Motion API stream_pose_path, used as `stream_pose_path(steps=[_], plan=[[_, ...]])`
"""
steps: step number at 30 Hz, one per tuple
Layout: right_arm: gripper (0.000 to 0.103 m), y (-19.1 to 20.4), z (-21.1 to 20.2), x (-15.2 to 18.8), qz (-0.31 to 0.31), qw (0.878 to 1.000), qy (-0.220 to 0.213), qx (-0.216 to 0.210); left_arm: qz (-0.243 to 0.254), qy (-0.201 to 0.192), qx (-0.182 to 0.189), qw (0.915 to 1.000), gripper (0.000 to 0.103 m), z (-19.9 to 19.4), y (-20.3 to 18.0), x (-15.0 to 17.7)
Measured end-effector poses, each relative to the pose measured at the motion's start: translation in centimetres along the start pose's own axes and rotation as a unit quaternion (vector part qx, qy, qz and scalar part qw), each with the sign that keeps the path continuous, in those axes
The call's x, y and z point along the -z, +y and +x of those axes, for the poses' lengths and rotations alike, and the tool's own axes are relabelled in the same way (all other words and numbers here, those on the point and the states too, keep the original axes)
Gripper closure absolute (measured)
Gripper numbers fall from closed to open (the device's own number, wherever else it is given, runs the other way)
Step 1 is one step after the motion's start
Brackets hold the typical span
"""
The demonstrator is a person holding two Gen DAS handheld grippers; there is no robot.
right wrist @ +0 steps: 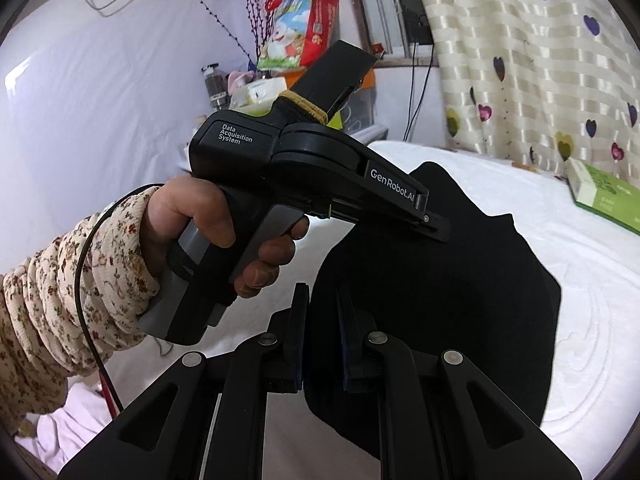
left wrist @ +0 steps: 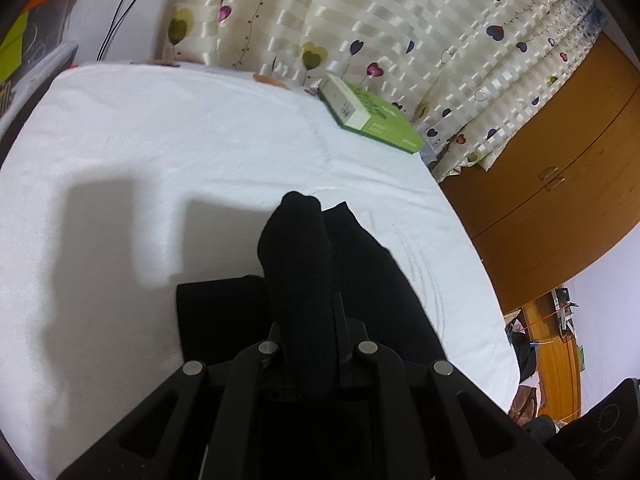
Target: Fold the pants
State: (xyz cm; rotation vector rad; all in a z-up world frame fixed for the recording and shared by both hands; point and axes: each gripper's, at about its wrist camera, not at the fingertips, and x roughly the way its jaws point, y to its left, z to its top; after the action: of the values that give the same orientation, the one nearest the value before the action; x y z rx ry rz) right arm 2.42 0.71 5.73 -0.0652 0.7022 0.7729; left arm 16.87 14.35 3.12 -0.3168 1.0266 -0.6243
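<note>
The black pants [left wrist: 360,272] lie bunched on a white bed cover [left wrist: 160,160]. In the left wrist view a thick fold of them rises between the fingers of my left gripper [left wrist: 308,320], which is shut on it. In the right wrist view the pants [right wrist: 440,300] hang lifted as a dark sheet above the bed [right wrist: 580,320]. My right gripper [right wrist: 324,320] is shut on their near edge. The left gripper [right wrist: 436,232], held by a hand [right wrist: 208,216] in a floral sleeve [right wrist: 60,300], pinches the upper edge just beyond.
A green book [left wrist: 372,116] [right wrist: 600,196] lies at the bed's far edge, below a heart-patterned curtain [left wrist: 400,20]. A wooden cabinet [left wrist: 560,160] stands to the right of the bed. Boxes and bottles [right wrist: 296,28] crowd a shelf at the back left.
</note>
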Motion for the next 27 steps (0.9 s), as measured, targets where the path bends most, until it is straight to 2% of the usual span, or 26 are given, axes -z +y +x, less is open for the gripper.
stream_pose_path(steps=[7,12,27], plan=[[0.090,0.2,2.4,0.5,0.002,1.000,0.024,-0.003,0.014,0.004,0.005,0.9999,0.089,0.9,1.8,0.7],[0.090,0.4,3.6,1.2,0.012,0.999,0.042,-0.010,-0.001,0.007,0.024,0.9997,0.088,1.4,3.4,1.3],[0.086,0.7,5.3,2.2,0.019,0.998,0.065,-0.012,-0.007,0.002,0.029,0.9996,0.088,1.5,4.0,1.8]])
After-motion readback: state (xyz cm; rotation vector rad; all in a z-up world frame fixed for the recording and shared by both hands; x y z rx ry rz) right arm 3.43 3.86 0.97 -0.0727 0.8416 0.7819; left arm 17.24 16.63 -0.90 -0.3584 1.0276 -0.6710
